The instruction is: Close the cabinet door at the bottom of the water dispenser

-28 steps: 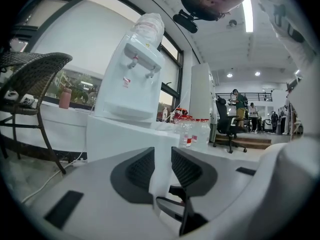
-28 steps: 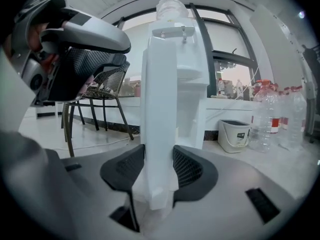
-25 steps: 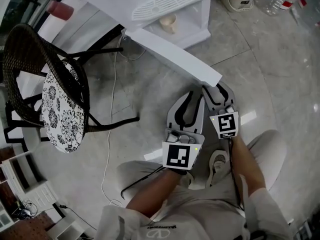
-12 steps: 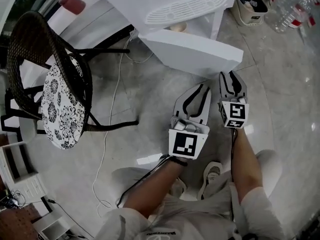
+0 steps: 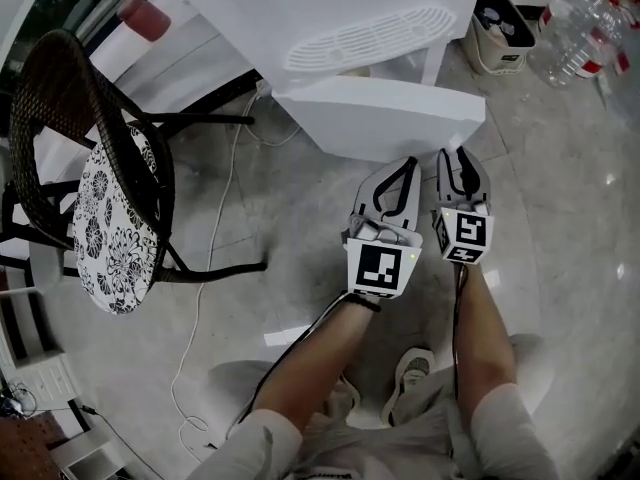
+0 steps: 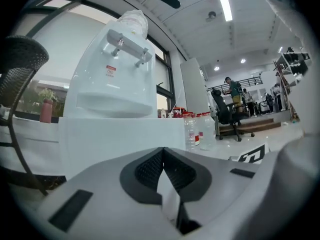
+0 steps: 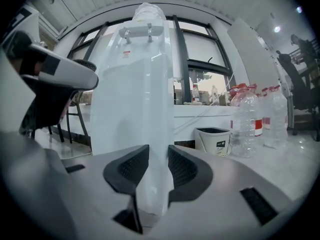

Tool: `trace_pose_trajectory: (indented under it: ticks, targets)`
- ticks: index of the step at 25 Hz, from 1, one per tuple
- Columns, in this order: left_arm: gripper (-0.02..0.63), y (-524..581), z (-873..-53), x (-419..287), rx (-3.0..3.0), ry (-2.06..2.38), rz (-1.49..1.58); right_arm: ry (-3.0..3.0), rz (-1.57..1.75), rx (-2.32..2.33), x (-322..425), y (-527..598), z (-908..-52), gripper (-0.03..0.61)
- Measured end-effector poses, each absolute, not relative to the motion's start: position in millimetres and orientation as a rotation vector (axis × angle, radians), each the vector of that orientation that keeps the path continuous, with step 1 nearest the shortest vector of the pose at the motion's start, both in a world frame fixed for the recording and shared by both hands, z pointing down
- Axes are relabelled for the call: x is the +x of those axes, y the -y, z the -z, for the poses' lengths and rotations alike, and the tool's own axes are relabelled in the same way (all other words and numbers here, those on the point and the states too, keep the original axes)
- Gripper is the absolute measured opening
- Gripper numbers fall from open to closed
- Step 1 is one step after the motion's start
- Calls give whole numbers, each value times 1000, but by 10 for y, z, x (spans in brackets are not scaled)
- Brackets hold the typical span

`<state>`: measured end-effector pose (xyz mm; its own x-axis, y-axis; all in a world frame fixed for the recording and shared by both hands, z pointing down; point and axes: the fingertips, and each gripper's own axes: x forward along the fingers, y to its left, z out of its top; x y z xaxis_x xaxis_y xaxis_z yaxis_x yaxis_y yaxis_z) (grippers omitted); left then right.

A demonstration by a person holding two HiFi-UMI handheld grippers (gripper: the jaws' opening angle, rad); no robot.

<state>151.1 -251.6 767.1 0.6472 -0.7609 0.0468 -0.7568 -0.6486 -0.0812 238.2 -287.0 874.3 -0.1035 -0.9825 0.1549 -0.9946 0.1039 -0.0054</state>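
The white water dispenser (image 5: pixel 340 8) stands at the top of the head view. Its bottom cabinet door (image 5: pixel 385 118) is swung nearly against it, free edge to the right. My left gripper (image 5: pixel 403 171) points at the door's lower edge; its jaws have just closed and are shut on nothing. In the left gripper view the door (image 6: pixel 120 139) fills the space ahead. My right gripper (image 5: pixel 461 158) sits near the door's free corner. Its jaws have been closing and still stand apart, with the white door (image 7: pixel 150 149) showing in the gap. I cannot tell whether the pads touch it.
A dark wicker chair with a floral cushion (image 5: pixel 110 218) stands at the left, and a cable (image 5: pixel 195 308) trails over the marble floor beside it. A small bin (image 5: pixel 500 23) and several water bottles (image 5: pixel 585 13) sit right of the dispenser. The person's shoes (image 5: pixel 410 368) are just behind the grippers.
The door has swung from wide open to nearly against the dispenser, hiding the cup inside. Both grippers followed it forward. The left jaws closed; the right jaws narrowed.
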Motion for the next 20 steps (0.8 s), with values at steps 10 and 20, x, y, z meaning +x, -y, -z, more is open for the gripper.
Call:
trace_pose_trajectory:
  ticks: [10, 20]
  targets:
    - [8, 3100, -7961, 1758, -2777, -1283, 13, 2275, -118, 2086, 2518, 3224, -8731, 124]
    - [8, 3476, -7840, 1765, -2753, -1264, -22, 2279, -124, 2063, 2574, 3582, -8726, 112]
